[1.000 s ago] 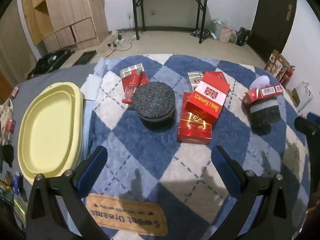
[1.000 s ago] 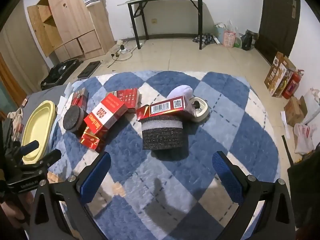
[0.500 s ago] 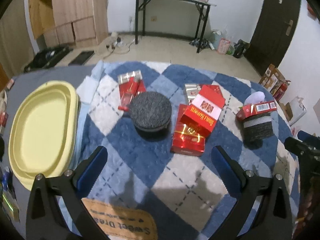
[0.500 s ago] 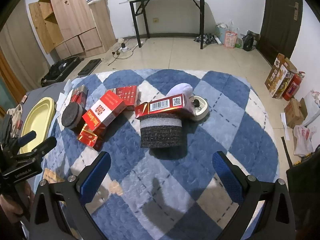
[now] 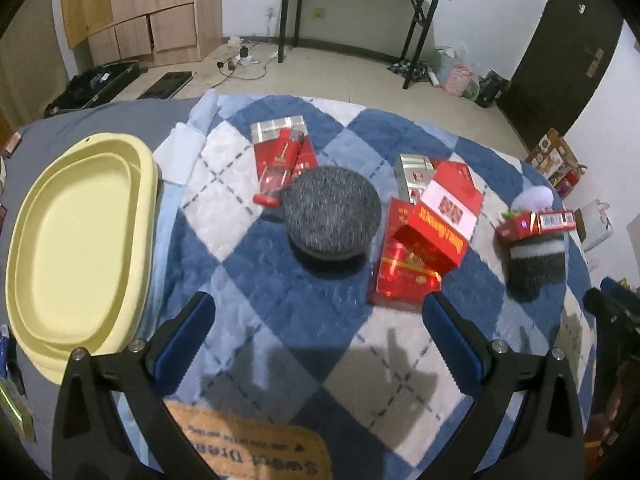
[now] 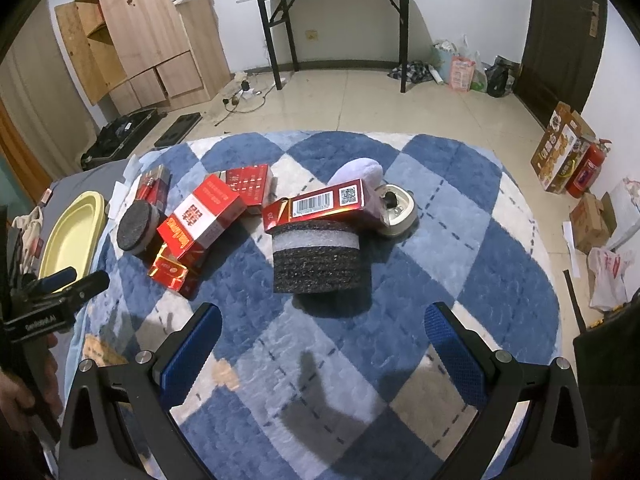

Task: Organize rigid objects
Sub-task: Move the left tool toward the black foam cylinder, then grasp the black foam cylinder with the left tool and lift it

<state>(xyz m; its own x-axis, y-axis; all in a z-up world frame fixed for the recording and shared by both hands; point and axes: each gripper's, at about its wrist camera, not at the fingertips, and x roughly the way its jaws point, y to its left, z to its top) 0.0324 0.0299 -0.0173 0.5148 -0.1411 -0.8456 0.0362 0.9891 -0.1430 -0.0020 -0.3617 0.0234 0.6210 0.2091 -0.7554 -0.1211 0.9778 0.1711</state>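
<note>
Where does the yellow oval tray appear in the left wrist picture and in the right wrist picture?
Left wrist view: the yellow tray fills the left side, beside the blanket's left edge.
Right wrist view: the same tray is small, at the far left edge, behind the left gripper.
Shared landmark: the dark round foam disc, lying between the tray and the red boxes in both views.

The left gripper (image 5: 316, 322) is hovering with its jaws wide apart over the blue checked blanket (image 5: 260, 280); a round dark foam disc (image 5: 331, 212) is lying ahead; a yellow tray (image 5: 76, 240) is sitting leftward.
</note>
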